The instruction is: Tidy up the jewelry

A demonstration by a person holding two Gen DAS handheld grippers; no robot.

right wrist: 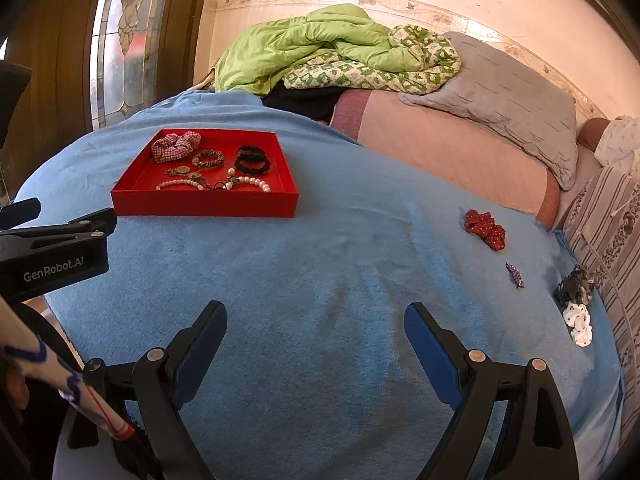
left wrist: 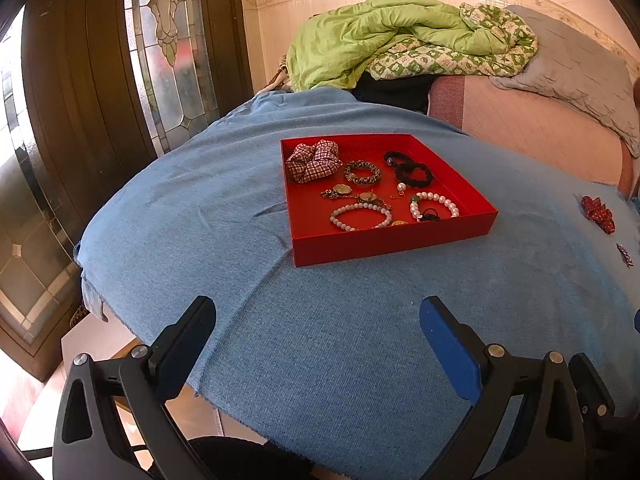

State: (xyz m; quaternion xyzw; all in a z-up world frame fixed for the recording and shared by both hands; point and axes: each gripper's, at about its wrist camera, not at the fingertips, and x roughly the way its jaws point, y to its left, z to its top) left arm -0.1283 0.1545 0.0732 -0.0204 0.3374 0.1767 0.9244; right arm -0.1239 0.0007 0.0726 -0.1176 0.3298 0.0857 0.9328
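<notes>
The left gripper (left wrist: 318,322) has its two fingers (left wrist: 450,346) spread wide apart, and it holds nothing. The right gripper (right wrist: 316,326) is the same, fingers (right wrist: 430,344) wide apart and bare. The left gripper sits off to the left of the right one.

Red tray (right wrist: 205,205) on blue cloth holding bracelets and scrunchies, red scrunchie (right wrist: 485,229) lying well apart
</notes>
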